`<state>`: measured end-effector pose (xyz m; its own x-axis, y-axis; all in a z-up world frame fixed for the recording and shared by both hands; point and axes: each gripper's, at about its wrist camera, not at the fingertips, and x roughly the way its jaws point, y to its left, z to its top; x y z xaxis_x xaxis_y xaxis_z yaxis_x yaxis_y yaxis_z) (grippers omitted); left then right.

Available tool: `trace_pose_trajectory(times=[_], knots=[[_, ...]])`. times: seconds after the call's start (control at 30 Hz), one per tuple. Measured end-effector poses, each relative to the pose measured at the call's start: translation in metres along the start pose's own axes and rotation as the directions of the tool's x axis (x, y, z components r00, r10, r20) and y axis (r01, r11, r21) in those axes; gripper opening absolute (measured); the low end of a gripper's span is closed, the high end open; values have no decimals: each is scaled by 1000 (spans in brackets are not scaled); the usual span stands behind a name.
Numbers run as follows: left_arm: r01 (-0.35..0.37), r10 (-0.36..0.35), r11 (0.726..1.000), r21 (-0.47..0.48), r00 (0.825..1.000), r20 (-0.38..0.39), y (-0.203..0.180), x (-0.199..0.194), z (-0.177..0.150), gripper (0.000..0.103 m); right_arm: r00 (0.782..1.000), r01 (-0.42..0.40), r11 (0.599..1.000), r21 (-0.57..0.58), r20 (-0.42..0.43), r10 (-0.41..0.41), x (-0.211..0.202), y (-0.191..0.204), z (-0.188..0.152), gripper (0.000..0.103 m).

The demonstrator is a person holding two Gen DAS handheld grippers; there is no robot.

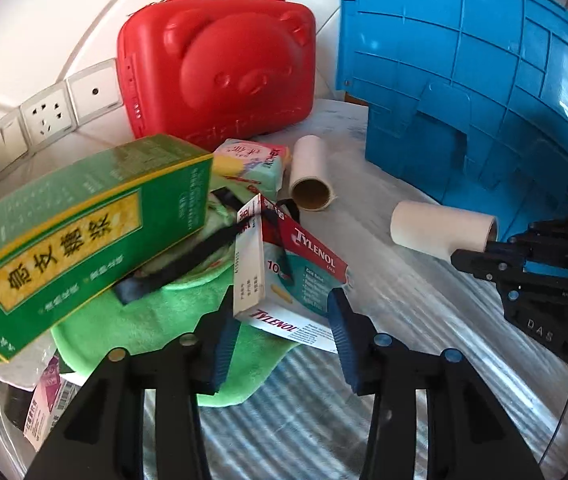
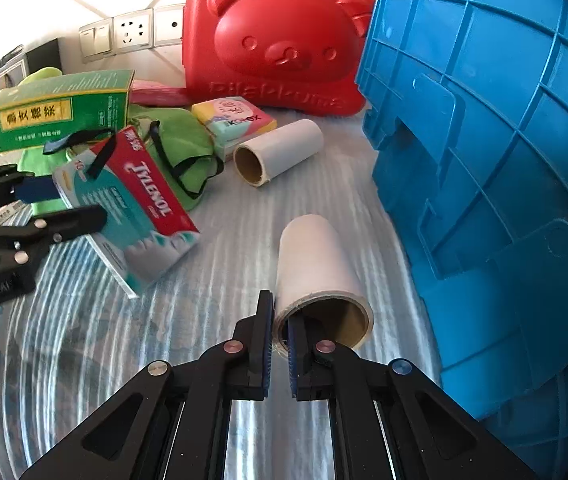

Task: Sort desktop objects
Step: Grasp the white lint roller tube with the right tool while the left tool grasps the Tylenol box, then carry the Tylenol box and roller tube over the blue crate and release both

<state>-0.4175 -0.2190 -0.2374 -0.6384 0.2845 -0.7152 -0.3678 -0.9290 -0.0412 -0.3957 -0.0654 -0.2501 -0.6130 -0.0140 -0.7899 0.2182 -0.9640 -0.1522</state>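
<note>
My left gripper is open, its fingers on either side of the near end of a red and teal Tylenol box that leans on a green cloth. It also shows in the right wrist view beside the same box. My right gripper is shut on the rim of a white paper roll lying on the table, one finger outside the wall, one inside the core. That roll and the right gripper show in the left wrist view.
A second paper roll, a Kotex tissue pack and a green medicine box lie around. A red bear-shaped case stands at the back by wall sockets. A big blue plastic crate fills the right side.
</note>
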Motion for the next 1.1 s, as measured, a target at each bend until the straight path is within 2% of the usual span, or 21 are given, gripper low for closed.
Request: trace_pose_trajectory(times=[0.13, 0.27, 0.33, 0.5, 0.53, 0.63, 0.87, 1.0, 1.1], knots=[[52, -53, 998, 39, 998, 27, -16, -5, -3, 43, 1000, 2, 1000, -6, 3, -2, 0, -1, 0, 6], [86, -87, 995, 51, 996, 5, -23, 6, -8, 43, 1000, 3, 1000, 2, 2, -3, 1, -2, -2, 6], [62, -62, 997, 44, 998, 8, -23, 12, -4, 36, 1000, 4, 1000, 4, 3, -4, 3, -1, -2, 6], [99, -99, 995, -30, 995, 8, -14, 22, 6, 24, 1000, -12, 1000, 9, 1, 12, 16, -4, 2, 7], [88, -88, 996, -9, 996, 16, -18, 19, 7, 18, 1000, -18, 1000, 7, 5, 18, 15, -3, 2, 6], [57, -58, 997, 55, 998, 27, -29, 7, 5, 17, 999, -39, 999, -1, 28, 39, 4, -2, 3, 5], [36, -43, 997, 72, 994, 98, -42, -52, 8, 17, 994, -55, 998, -35, 92, 58, -48, 8, 7, 5], [-6, -9, 996, 94, 988, 155, -52, -102, 15, 17, 984, -89, 996, -24, 151, 92, -100, 4, 8, 5], [-45, 20, 993, 108, 975, 222, -63, -148, 22, 17, 967, -123, 992, -9, 223, 122, -157, 1, 9, 5]])
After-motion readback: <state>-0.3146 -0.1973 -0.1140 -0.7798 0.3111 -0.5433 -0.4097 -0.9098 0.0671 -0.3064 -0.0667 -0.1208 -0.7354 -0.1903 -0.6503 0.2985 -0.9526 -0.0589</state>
